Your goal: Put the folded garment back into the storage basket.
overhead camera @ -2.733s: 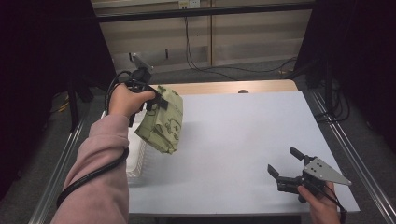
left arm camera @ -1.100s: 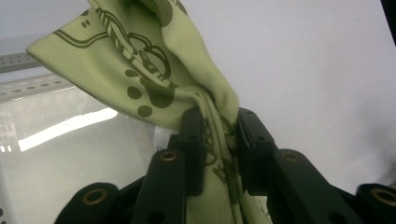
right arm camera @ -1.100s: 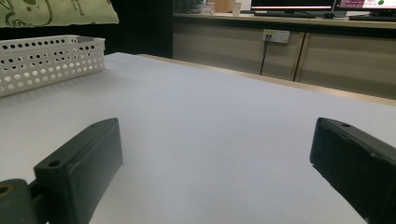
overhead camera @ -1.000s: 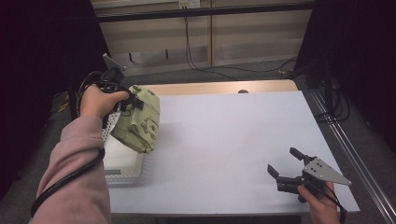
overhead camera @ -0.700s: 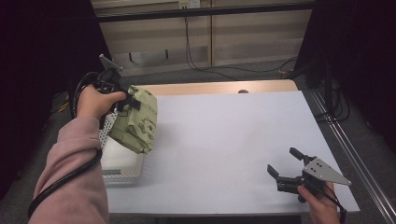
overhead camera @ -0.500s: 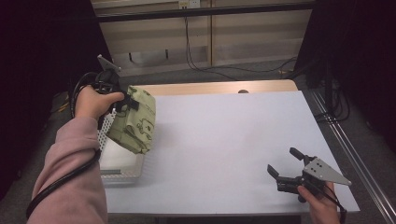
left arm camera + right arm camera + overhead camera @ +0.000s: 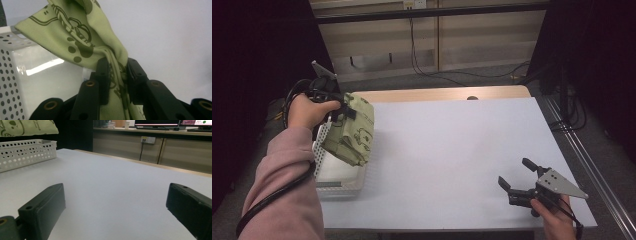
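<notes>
The left hand-held gripper (image 7: 117, 75) pinches a green cloth (image 7: 349, 130) above the basket (image 7: 339, 182); the right hand-held gripper (image 7: 518, 179) rests wide on the counter (image 7: 452, 150).

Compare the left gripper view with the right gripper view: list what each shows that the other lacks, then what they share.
Left gripper view alone: the left gripper, its black jaws shut on the green printed cloth, and the basket's glossy inside.

Right gripper view alone: the right gripper with jaws wide apart over the bare white table, plus a wooden cabinet wall and monitors behind.

Both: the cloth, the white perforated basket and the table.
</notes>
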`<state>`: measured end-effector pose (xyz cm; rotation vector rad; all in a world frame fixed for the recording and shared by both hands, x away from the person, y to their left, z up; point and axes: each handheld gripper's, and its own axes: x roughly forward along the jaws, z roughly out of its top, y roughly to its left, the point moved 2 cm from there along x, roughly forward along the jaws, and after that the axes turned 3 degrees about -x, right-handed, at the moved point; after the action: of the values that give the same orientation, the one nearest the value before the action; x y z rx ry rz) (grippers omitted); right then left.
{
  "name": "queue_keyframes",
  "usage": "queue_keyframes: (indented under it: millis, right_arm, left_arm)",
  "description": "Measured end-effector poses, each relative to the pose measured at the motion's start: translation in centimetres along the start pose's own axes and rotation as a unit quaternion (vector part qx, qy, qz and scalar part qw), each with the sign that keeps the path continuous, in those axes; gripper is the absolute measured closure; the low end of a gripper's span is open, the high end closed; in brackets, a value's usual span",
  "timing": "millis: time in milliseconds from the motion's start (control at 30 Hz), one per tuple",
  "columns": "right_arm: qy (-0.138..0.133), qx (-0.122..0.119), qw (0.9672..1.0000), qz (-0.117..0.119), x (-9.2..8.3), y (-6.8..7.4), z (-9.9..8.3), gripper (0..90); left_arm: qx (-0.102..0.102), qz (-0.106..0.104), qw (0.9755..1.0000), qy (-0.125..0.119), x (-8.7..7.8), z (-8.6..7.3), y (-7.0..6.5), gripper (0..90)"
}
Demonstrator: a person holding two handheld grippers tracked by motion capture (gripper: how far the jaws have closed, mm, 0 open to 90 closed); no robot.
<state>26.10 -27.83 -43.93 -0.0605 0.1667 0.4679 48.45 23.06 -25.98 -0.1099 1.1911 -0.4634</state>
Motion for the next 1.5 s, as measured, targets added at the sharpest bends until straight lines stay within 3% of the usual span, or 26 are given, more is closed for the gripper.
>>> queue_keyframes:
  millis: [200, 233, 333, 400, 433, 667, 967, 1067, 1200, 1233, 1267, 1300, 1500]
  right_arm:
    - [0.001, 0.001, 1.0, -0.001, 0.0, 0.0, 0.0, 1.8]
    - [0.001, 0.001, 1.0, -0.001, 0.0, 0.0, 0.0, 1.9]
    - [0.0, 0.001, 1.0, -0.001, 0.0, 0.0, 0.0, 1.8]
    - [0.0, 0.0, 1.0, 0.0, 0.0, 0.0, 0.0, 1.8]
    - [0.0, 0.001, 1.0, 0.0, 0.0, 0.0, 0.0, 1.9]
    - [0.0, 0.0, 1.0, 0.0, 0.0, 0.0, 0.0, 1.8]
    - [0.0, 0.002, 1.0, 0.0, 0.0, 0.0, 0.0, 1.8]
    - [-0.001, -0.001, 1.0, 0.001, 0.0, 0.0, 0.0, 1.8]
    - [0.0, -0.001, 1.0, 0.0, 0.0, 0.0, 0.0, 1.9]
    - [-0.002, -0.004, 1.0, 0.003, 0.0, 0.0, 0.0, 1.9]
    - [0.0, -0.001, 1.0, 0.0, 0.0, 0.0, 0.0, 1.9]
    - [0.005, -0.019, 0.9998, 0.007, -0.1, -0.2, -0.1, 1.8]
    - [0.004, -0.017, 0.9998, 0.008, -0.1, -0.1, -0.1, 1.9]
  left_arm:
    - [0.004, 0.001, 1.0, 0.005, -0.2, -0.2, 0.5, 74.2]
    - [-0.006, 0.002, 1.0, 0.003, -0.1, -0.3, 0.4, 74.2]
    - [-0.005, 0.008, 1.0, 0.001, -0.3, -0.3, 0.6, 74.2]
    - [0.005, 0.007, 1.0, 0.002, -0.4, -0.4, 0.8, 74.2]
    - [-0.004, 0.004, 1.0, 0.0, -0.4, -0.4, 0.8, 74.2]
    - [0.002, 0.025, 0.9997, 0.003, -0.6, -0.6, 1.2, 74.2]
    - [-0.005, 0.023, 0.9997, 0.006, -0.6, -0.9, 1.6, 74.1]
    - [-0.001, 0.032, 0.9995, 0.007, -0.7, -1.1, 2.0, 74.1]
    - [-0.01, 0.025, 0.9996, 0.0, -0.5, -1.2, 2.1, 74.1]
    - [0.001, 0.027, 0.9996, 0.007, -0.6, -1.2, 2.3, 74.0]
    - [-0.003, 0.028, 0.9996, 0.004, -0.5, -1.3, 2.3, 74.0]
    - [-0.005, 0.028, 0.9996, 0.004, -0.5, -1.3, 2.4, 74.0]
    - [-0.003, 0.033, 0.9994, 0.005, -0.2, -1.5, 2.6, 74.0]
